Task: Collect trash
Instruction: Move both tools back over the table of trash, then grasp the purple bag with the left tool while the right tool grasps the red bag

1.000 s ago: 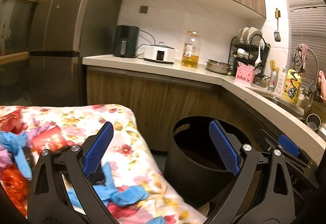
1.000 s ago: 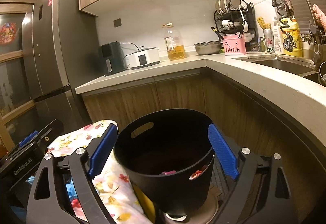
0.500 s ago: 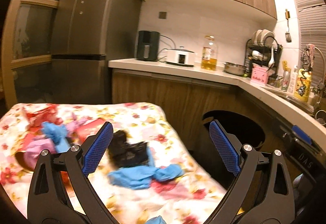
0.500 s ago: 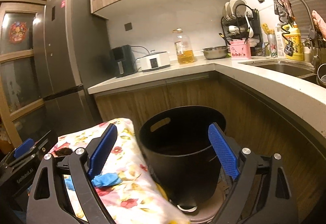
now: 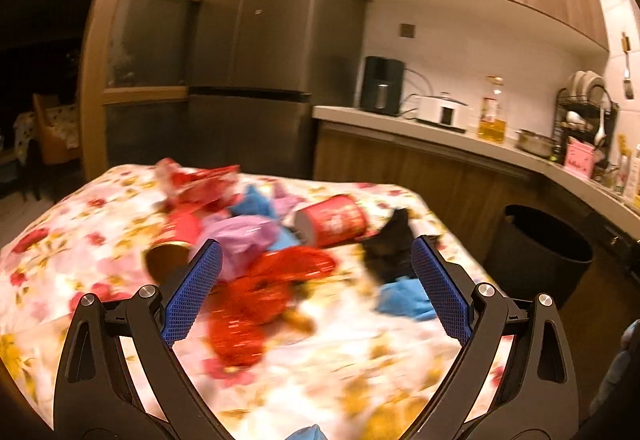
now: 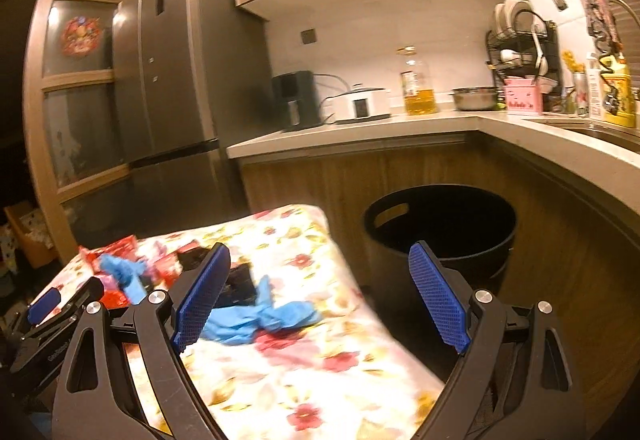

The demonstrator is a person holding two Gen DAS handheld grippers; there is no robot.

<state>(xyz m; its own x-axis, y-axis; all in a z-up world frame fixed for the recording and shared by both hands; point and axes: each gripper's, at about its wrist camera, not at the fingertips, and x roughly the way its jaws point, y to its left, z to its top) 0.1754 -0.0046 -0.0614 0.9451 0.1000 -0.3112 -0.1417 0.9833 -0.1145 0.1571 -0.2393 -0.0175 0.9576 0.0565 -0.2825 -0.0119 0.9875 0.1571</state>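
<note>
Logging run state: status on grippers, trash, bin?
Left gripper open, empty, over the trash pile on the floral table. Right gripper open, empty. Black bin beside table, path unobstructed.

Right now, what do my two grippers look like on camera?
Both match: the left gripper and right gripper have black triangular cut-out frames, silver pivot bolts and blue cross-hatched fingertip pads. White lettering marks the left one's side. No cables or sleeves are visible.
</note>
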